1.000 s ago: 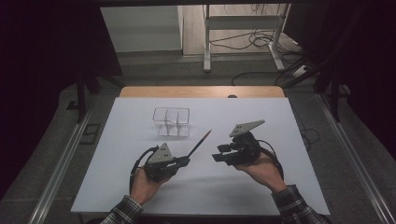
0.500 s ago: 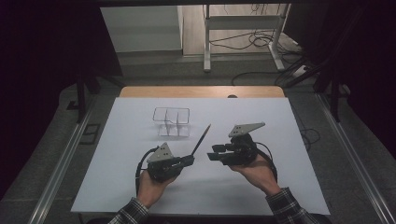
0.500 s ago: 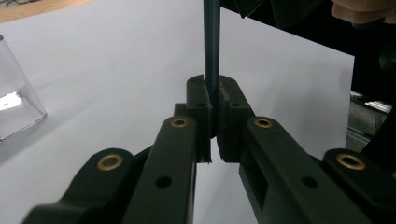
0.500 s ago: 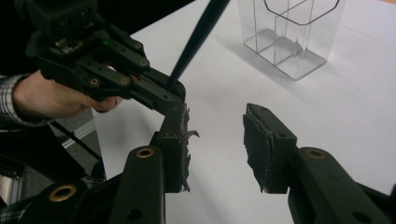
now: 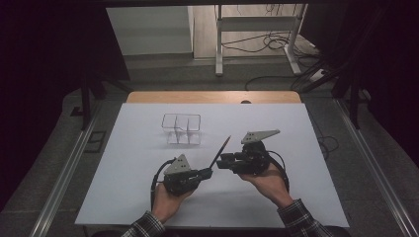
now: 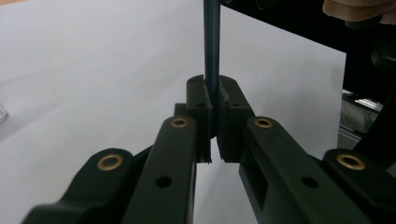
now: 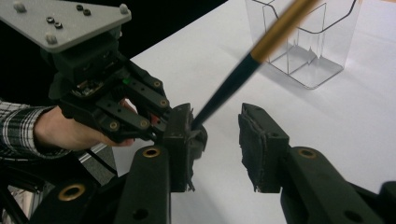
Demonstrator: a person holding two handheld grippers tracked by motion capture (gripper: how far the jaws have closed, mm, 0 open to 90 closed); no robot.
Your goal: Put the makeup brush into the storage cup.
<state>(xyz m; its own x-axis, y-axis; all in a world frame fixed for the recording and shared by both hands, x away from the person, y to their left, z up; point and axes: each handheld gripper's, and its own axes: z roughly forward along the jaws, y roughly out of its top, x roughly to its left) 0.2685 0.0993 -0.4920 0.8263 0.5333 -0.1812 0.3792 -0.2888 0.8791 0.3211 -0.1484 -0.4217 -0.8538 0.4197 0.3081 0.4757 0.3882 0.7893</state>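
Your left gripper (image 5: 207,172) is clamped on the lower, dark end of the brush (image 5: 220,151), which slants away toward one o'clock above the white table (image 5: 123,197); in the left gripper view the pads (image 6: 198,100) pinch its shaft (image 6: 211,46); your right gripper (image 5: 221,162) sits just at three o'clock of the left one, its jaws apart and just now closing, with the brush between them but not pressed; the clear divided container (image 5: 182,129) stands well apart at eleven o'clock of the brush.

Surroundings dark; white counter (image 5: 148,197) evenly lit from above. Soft shadows. Close-range brush (image 7: 261,46) blurred in right gripper view.
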